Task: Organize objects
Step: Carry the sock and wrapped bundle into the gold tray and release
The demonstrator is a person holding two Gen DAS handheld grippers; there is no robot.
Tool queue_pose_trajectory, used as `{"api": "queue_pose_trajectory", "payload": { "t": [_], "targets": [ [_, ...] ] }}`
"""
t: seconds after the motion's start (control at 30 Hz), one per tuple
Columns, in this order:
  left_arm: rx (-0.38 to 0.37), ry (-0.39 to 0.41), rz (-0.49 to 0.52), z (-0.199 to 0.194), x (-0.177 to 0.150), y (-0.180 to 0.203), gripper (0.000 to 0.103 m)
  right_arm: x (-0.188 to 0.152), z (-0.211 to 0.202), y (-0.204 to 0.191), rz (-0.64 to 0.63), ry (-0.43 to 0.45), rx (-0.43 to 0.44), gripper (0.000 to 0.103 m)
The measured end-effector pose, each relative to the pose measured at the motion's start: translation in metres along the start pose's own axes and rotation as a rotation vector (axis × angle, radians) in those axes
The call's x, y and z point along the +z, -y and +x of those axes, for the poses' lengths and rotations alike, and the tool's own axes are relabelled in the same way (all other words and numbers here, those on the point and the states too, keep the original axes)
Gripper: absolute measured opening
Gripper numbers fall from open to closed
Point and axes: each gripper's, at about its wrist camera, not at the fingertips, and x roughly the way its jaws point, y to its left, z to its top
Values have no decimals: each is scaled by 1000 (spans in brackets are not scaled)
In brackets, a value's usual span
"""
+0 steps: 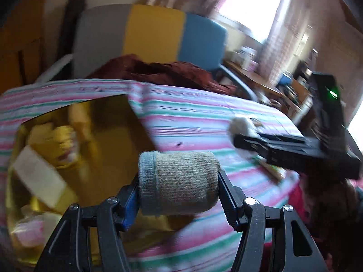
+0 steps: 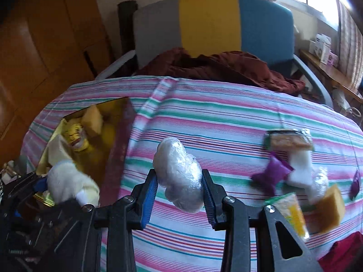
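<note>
Holding a rolled grey sock (image 1: 179, 182) crosswise, your left gripper (image 1: 179, 185) has its jaws clamped on the roll's two ends, above the near edge of the striped bedspread (image 1: 192, 117) and just right of the gold box (image 1: 95, 122). Your right gripper (image 2: 179, 181) has its jaws closed on a white plastic-wrapped bundle (image 2: 178, 174), raised over the bedspread's middle. To its right, small items lie loose on the bedspread: a purple packet (image 2: 272, 173), a white block (image 2: 299, 166), a yellow sponge (image 2: 331, 206) and a wrapped brown biscuit pack (image 2: 290, 139). The gold box, at the left, already holds yellow items, too blurred to name. Beyond the bed lies dark red cloth (image 2: 226, 68), then a grey, yellow and blue chair back (image 2: 211, 25).
</note>
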Motion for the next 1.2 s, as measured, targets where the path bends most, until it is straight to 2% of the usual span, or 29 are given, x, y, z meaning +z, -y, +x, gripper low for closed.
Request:
{"api": "queue_pose_trajectory", "payload": {
  "t": [0.07, 0.23, 0.33, 0.43, 0.47, 0.5, 0.63, 0.77, 0.9, 1.2],
  "targets": [
    [49, 8, -56, -4, 1, -26, 63, 3, 4, -18, -25, -6, 28, 37],
    [135, 11, -110, 0, 6, -68, 64, 14, 23, -67, -105, -40, 88, 37],
    [167, 18, -170, 4, 10, -87, 72, 29, 39, -93, -122, -54, 108, 38],
    [184, 45, -213, -3, 6, -98, 82, 48, 46, -109, -97, -21, 148, 53],
    [184, 49, -222, -7, 4, -102, 83, 53, 47, -112, -90, -14, 154, 62],
    [188, 46, -225, -10, 1, -104, 83, 56, 48, -115, -87, -10, 150, 68],
    [215, 42, -242, -24, -15, -109, 83, 49, 53, -121, -93, -25, 145, 71],
    [244, 48, -232, -34, -25, -103, 83, 29, 55, -119, -89, -61, 120, 83],
    [274, 63, -208, -41, -31, -94, 91, 13, 54, -119, -93, -66, 86, 86],
    [323, 72, -159, -47, -38, -77, 92, -19, 43, -117, -100, -50, 16, 87]
  ]
}}
